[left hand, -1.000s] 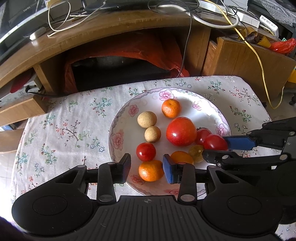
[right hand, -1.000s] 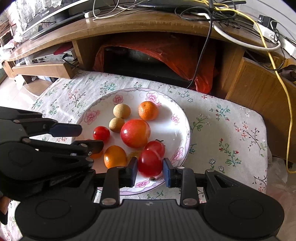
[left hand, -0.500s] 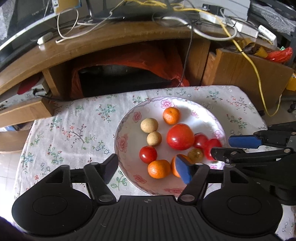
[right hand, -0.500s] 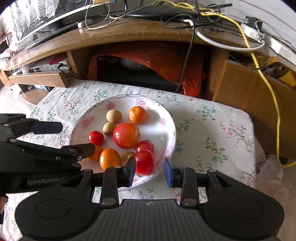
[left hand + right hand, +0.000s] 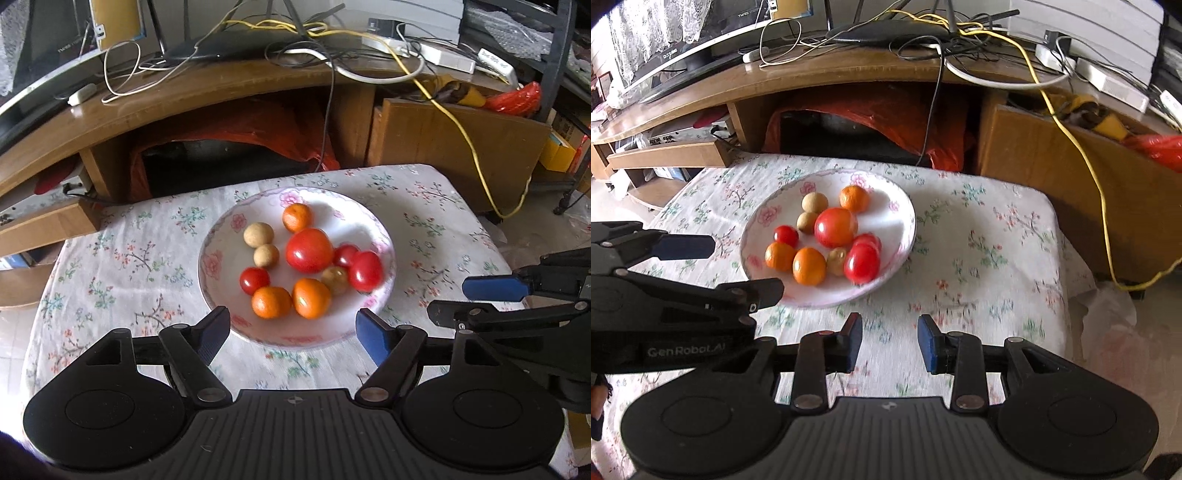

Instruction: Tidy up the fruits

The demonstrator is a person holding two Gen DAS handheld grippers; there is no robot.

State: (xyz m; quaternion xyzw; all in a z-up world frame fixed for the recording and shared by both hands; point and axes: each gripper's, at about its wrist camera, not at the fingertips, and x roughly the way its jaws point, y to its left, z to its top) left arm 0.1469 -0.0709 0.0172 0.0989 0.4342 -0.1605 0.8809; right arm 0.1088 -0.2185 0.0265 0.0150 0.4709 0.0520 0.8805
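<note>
A white floral plate sits mid-table and holds several fruits: a big red tomato, small red tomatoes, oranges, and tan longans. My left gripper hangs open in front of the plate's near rim, nothing between its fingers. My right gripper is open over the cloth, near and right of the plate, also empty. Each gripper appears in the other's view, the right and the left.
The table wears a floral cloth. Behind it stands a curved wooden TV bench with tangled cables, a yellow cable and a red plastic bag underneath. A cardboard box stands at the right.
Both grippers have pulled back and up from the plate. The left opened wide, off the orange. The right let go of the small red tomato, which now lies on the plate.
</note>
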